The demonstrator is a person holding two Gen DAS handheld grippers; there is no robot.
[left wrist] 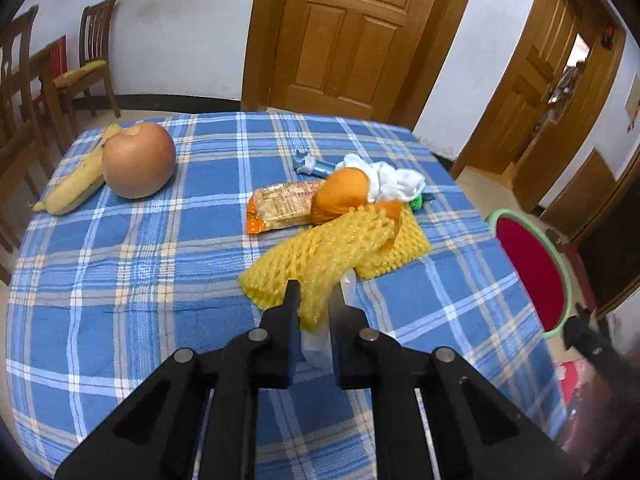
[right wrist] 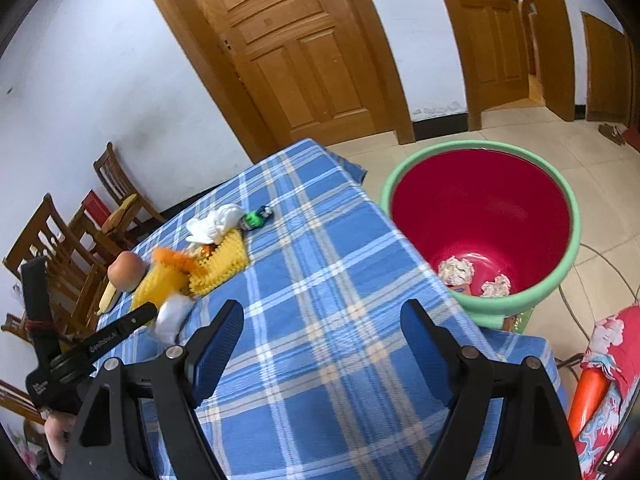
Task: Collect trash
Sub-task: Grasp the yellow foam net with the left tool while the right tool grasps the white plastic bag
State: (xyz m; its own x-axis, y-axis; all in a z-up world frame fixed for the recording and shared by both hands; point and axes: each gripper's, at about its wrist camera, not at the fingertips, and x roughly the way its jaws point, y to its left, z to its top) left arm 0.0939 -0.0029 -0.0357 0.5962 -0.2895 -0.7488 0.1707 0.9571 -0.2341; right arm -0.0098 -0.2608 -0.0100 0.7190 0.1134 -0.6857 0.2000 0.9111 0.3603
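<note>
From the left wrist, a table under a blue plaid tablecloth [left wrist: 132,264] fills most of the view. Taking the closed wooden door [left wrist: 352,32] on the white wall as the marker, the table's far edge lies just below it. The left gripper [left wrist: 316,296] is clenched on the near end of a yellow foam net [left wrist: 320,256], a bit of clear plastic caught between its fingers too. Beyond the net, toward the door, lie an orange peel [left wrist: 340,196], an orange snack wrapper [left wrist: 280,208] and a crumpled white tissue [left wrist: 384,178]; a small blue wrapper [left wrist: 312,164] lies closer still to the door. Far to the left of the door, an apple [left wrist: 138,160] touches a banana peel [left wrist: 76,184], with wooden chairs [left wrist: 92,52] against the wall behind them. Right of the table stands a red bin with a green rim [left wrist: 532,272].

From the right wrist, the same door [right wrist: 288,48] sits upper centre, and the tablecloth [right wrist: 320,320] runs down from it. The right gripper [right wrist: 322,320] hangs over bare cloth with its blue-padded jaws spread wide — nothing between them. Right of the door, on a tiled floor [right wrist: 520,132], the bin [right wrist: 480,216] holds crumpled paper [right wrist: 456,270]. Down-left of the door, the left gripper [right wrist: 160,316] grips the net [right wrist: 216,268].
</note>
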